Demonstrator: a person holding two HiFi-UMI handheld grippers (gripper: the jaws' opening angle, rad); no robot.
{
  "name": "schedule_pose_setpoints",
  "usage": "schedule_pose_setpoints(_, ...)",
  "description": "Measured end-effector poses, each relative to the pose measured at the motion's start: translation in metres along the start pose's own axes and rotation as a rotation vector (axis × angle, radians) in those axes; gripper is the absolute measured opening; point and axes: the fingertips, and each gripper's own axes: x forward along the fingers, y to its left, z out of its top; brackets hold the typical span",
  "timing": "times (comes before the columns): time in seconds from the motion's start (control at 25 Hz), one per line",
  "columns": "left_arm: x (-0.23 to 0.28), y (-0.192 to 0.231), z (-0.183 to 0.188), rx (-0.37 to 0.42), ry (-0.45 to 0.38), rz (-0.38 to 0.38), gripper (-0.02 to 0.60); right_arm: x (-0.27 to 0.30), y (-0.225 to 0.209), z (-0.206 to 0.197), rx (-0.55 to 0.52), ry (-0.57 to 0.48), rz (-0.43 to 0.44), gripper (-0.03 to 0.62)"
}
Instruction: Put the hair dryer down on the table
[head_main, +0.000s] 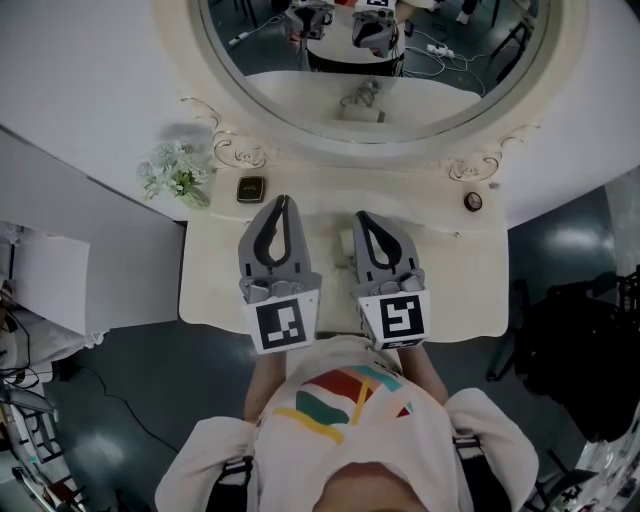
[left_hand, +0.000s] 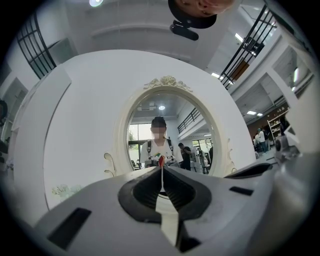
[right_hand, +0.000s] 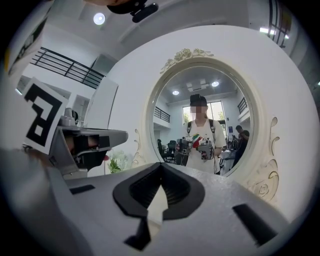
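Found 2 hand-held tools side by side, just apart, low over the cream, scallop-edged dressing table (head_main: 460, 285), tips toward the oval mirror in its carved cream frame (head_main: 262, 120). Left grey two-jaw gripper (head_main: 284, 201): jaws pressed together to the tip, nothing between them. Right grey two-jaw gripper (head_main: 360, 215): likewise pressed together and empty. Noted 1 small pale object (head_main: 345, 243) on the tabletop, just beside the right gripper on its inner side, partly hidden; cannot tell whether it is the hair dryer. Logged along the table's back edge: pale green-and-white flower sprig (head_main: 176, 172) at the left corner, small dark square item (head_main: 251, 189) near it, small dark round item (head_main: 473, 201) at far right.
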Motion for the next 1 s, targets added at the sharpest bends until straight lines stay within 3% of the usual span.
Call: schedule_pose_setpoints(1.0, -0.005, -0.005, 0.000, -0.002, 0.005, 0.000, 0.011, -0.009, -0.010, -0.009, 0.017, 0.038, -0.024, 0.000)
